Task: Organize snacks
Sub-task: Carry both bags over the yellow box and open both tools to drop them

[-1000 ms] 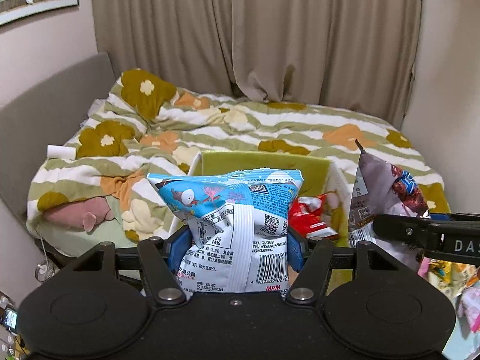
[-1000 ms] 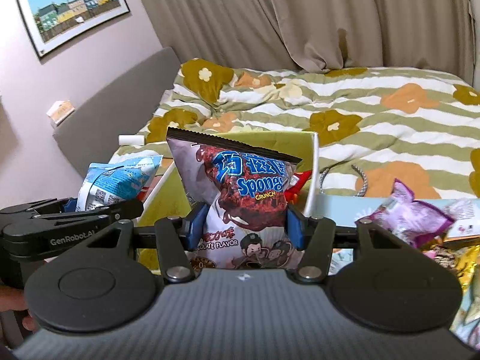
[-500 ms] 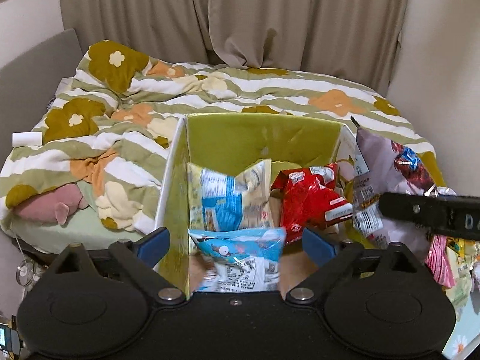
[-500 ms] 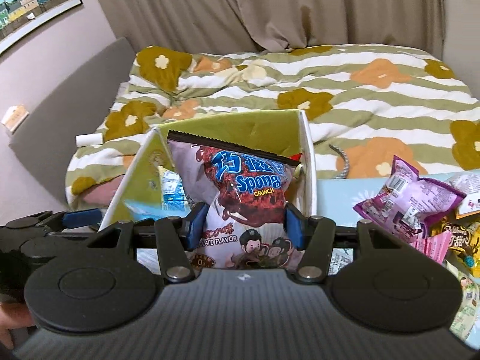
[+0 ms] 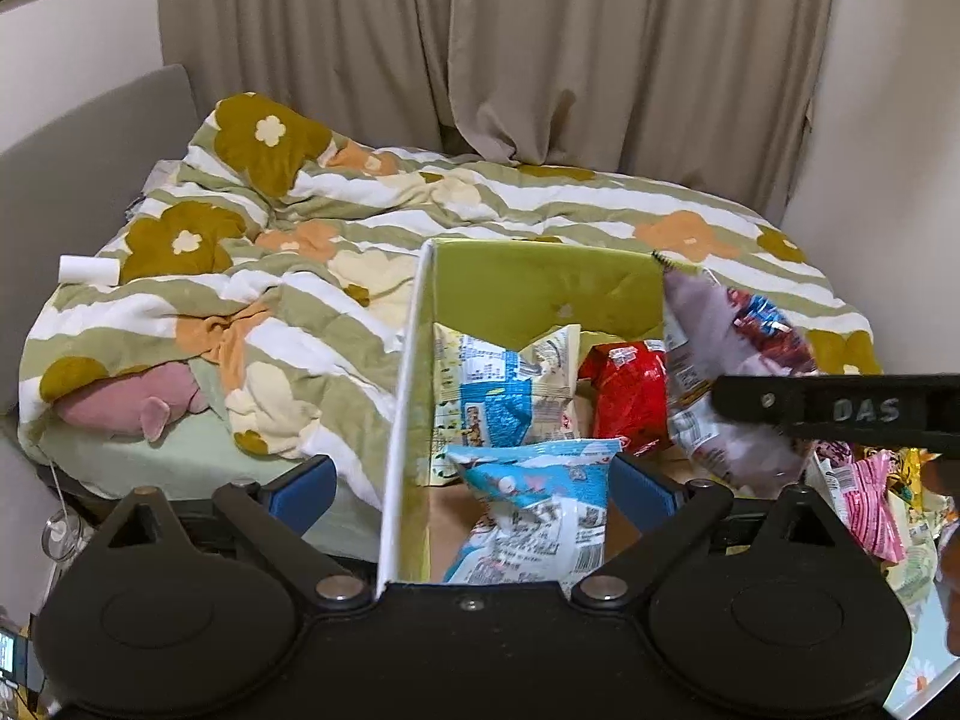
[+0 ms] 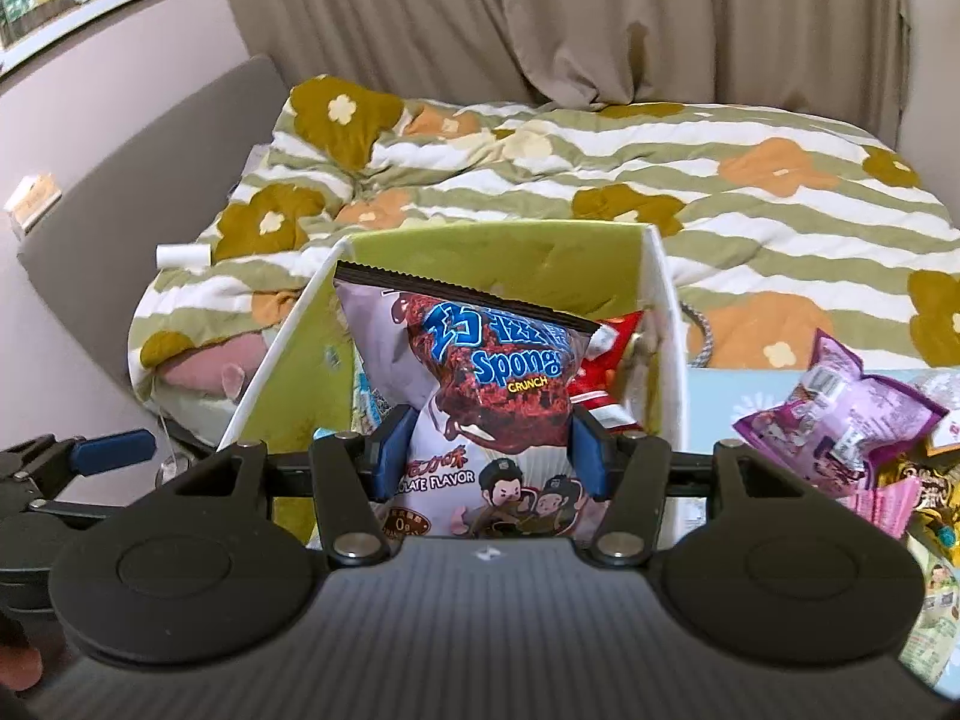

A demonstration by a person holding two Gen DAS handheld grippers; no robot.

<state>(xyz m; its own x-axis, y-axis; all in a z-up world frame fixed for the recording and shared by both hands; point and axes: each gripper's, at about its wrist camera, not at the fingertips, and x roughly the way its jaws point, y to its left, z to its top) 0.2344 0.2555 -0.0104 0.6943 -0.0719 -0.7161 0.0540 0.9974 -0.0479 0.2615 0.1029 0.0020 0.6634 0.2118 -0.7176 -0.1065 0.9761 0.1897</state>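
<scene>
A box with a green inside (image 5: 540, 288) stands before the bed; it also shows in the right wrist view (image 6: 456, 252). In it lie a blue-and-white snack bag (image 5: 534, 510), a yellow-and-blue bag (image 5: 504, 390) and a red bag (image 5: 630, 396). My left gripper (image 5: 474, 486) is open and empty over the box's left wall, above the blue-and-white bag. My right gripper (image 6: 486, 456) is shut on a purple Sponge Crunch bag (image 6: 474, 396) and holds it upright above the box; this bag also shows in the left wrist view (image 5: 720, 372).
A heap of loose snack packets (image 6: 852, 426) lies on a light blue surface (image 6: 720, 390) right of the box. A bed with a flowered striped quilt (image 5: 336, 252) fills the space behind and left. Curtains (image 5: 540, 48) hang at the back.
My left gripper opened and let the blue-and-white bag fall into the box. My right gripper carried the purple bag left, over the box.
</scene>
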